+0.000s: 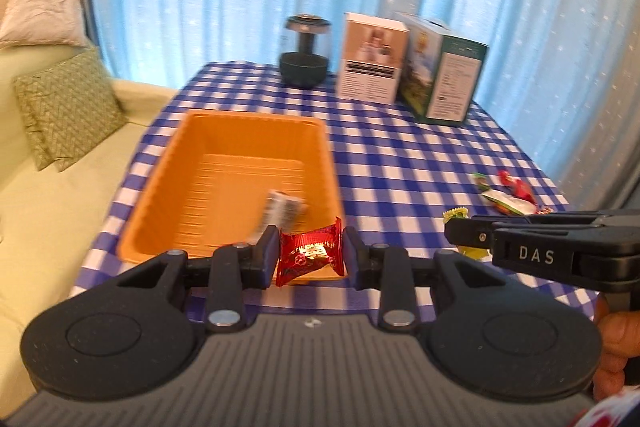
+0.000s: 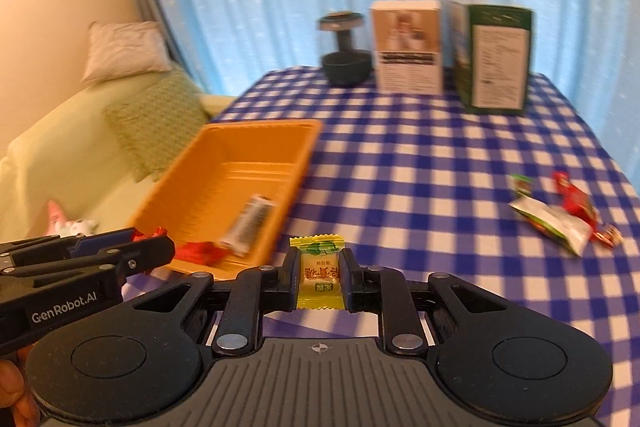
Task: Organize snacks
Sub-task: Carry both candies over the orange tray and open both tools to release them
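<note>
My left gripper [image 1: 310, 257] is shut on a red foil candy [image 1: 310, 259] and holds it over the near edge of the orange tray [image 1: 192, 147]. A silver-wrapped snack [image 1: 282, 211] lies in the tray. My right gripper [image 2: 319, 277] is shut on a yellow candy [image 2: 319, 277], above the checked cloth just right of the orange tray [image 2: 224, 143]. In the right wrist view the tray holds the silver snack [image 2: 250, 223] and a red candy [image 2: 200, 251]. The left gripper [image 2: 160, 247] shows at that view's left, the right gripper [image 1: 454, 227] at the left wrist view's right.
Loose candies [image 2: 560, 219] lie on the blue checked tablecloth [image 2: 420, 167] at the right. Two boxes [image 2: 408, 47] [image 2: 496, 55] and a dark jar [image 2: 344, 47] stand at the back. A green sofa [image 1: 52, 187] with cushions is left of the table.
</note>
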The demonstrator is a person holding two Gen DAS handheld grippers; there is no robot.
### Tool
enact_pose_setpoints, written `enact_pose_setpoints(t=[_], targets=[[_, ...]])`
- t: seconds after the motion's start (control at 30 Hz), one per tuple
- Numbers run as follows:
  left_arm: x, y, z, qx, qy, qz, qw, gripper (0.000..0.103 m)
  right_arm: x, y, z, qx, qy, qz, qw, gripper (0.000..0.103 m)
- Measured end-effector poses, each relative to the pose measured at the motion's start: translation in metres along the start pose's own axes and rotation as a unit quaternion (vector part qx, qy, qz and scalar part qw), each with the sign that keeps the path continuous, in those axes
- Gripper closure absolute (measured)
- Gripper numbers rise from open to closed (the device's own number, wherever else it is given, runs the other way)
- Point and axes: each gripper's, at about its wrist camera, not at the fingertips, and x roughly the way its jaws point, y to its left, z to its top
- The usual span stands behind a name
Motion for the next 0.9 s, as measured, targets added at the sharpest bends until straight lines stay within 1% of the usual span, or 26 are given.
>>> enact_pose_setpoints(t=[0.2,0.4,0.53,0.9], targets=[[-0.002,0.037,0.003,-0.021,-0.002,0.018,0.9996,0.073,0.019,0.032,0.009,-0.024,0.004,0.021,0.999,0.082],[0.004,0.063,0.006,-0.03,0.001,0.024,0.9993,0.073,0.039,0.048,0.016,-0.04,0.01,0.032,0.999,0.082],[0.016,0.073,0.012,-0.029,0.006,0.022,0.9993,0.073,0.052,0.052,0.019,-0.047,0.014,0.038,0.998,0.082],[0.062,0.085,0.025,-0.01,0.024,0.023,0.9994,0.073,0.083,0.052,0.028,-0.052,0.021,0.05,0.997,0.082]])
